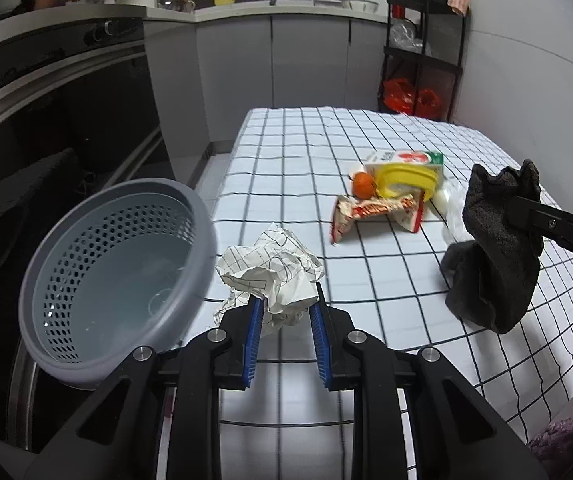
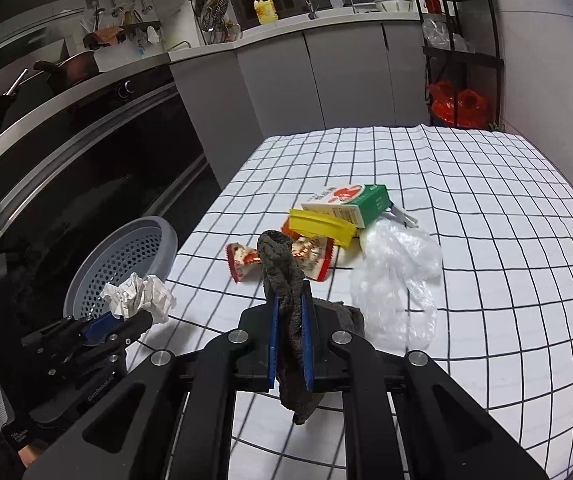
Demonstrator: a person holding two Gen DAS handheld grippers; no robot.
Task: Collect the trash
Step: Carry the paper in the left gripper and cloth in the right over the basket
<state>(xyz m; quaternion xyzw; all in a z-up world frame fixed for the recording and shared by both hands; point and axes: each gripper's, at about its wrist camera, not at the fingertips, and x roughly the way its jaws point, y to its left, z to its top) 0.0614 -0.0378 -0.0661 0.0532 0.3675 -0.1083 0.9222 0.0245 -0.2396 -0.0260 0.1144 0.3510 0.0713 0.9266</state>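
The crumpled paper ball (image 1: 276, 276), white with a thin black grid print and deeply creased, sits clamped between the blue pads of the left gripper (image 1: 285, 302), raised just off the table (image 1: 326, 140) near its left edge. At its nine o'clock stands a grey perforated basket (image 1: 118, 268), tipped toward the camera. At two o'clock lie a torn red-and-white wrapper (image 1: 374, 216), an orange fruit (image 1: 363, 184), a yellow lid (image 1: 406, 180) and a green-and-white carton (image 1: 406, 160). At three o'clock the right gripper (image 2: 288, 320) is clamped on a dark grey cloth (image 2: 286, 280), beside crinkled clear plastic (image 2: 398, 272).
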